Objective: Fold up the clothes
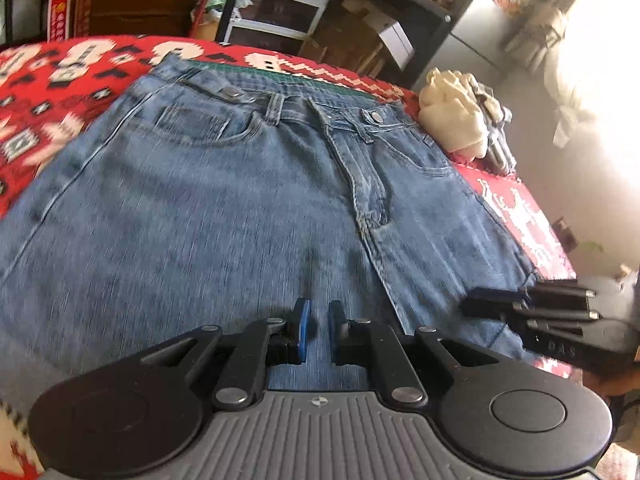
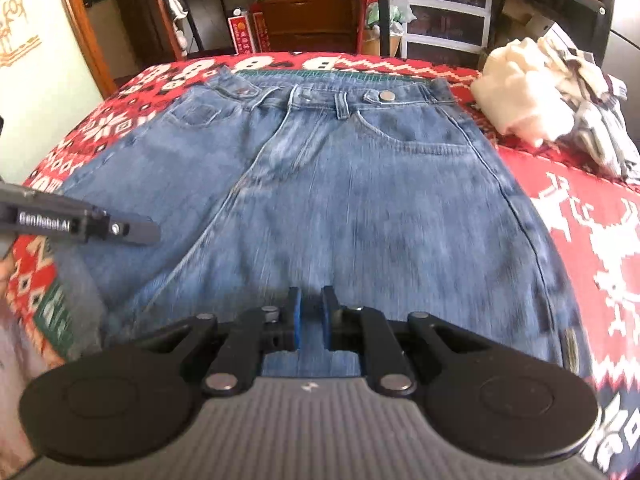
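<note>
Blue jeans (image 1: 240,200) lie flat, front up, on a red patterned blanket (image 1: 48,92), with the waistband at the far end. Low over their near part, my left gripper (image 1: 319,312) has its blue pads almost together on a strip of denim. My right gripper (image 2: 311,308) stands the same way over the jeans (image 2: 360,200), pads pinching denim. Each gripper shows in the other's view: the right gripper (image 1: 480,304) at the jeans' right edge, the left gripper (image 2: 140,232) at their left. The legs below the grippers are hidden.
A pile of cream and grey clothes (image 2: 516,92) sits on the blanket (image 2: 580,220) right of the waistband. Beyond the bed stand a drawer shelf (image 2: 444,8) and a wooden dresser (image 2: 308,20). A bright wall is on the right.
</note>
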`<action>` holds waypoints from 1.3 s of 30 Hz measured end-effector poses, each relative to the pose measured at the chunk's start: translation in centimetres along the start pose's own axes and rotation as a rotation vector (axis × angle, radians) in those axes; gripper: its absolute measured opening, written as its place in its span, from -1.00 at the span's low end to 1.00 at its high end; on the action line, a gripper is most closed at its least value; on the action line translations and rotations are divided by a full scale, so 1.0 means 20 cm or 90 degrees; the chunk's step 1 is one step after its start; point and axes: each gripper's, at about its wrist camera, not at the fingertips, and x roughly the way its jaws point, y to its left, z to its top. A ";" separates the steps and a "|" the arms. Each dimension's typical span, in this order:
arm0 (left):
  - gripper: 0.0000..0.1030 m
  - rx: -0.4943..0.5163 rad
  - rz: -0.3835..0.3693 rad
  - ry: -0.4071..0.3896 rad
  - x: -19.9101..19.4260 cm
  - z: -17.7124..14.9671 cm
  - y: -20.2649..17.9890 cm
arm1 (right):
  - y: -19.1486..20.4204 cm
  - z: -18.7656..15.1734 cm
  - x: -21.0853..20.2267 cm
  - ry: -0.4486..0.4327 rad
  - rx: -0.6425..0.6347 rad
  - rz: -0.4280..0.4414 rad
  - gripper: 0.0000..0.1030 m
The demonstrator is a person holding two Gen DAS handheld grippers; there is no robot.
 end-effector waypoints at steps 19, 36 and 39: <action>-0.70 -0.023 0.060 -0.057 0.13 0.33 0.10 | -0.06 0.36 0.22 -0.071 0.024 0.016 -0.76; -0.88 -0.010 0.032 -0.055 0.49 0.76 0.09 | 0.00 0.88 0.71 -0.082 0.012 0.050 -0.94; -0.97 -0.011 0.035 -0.051 0.52 0.79 0.10 | 0.01 0.93 0.76 -0.067 -0.007 0.046 -0.94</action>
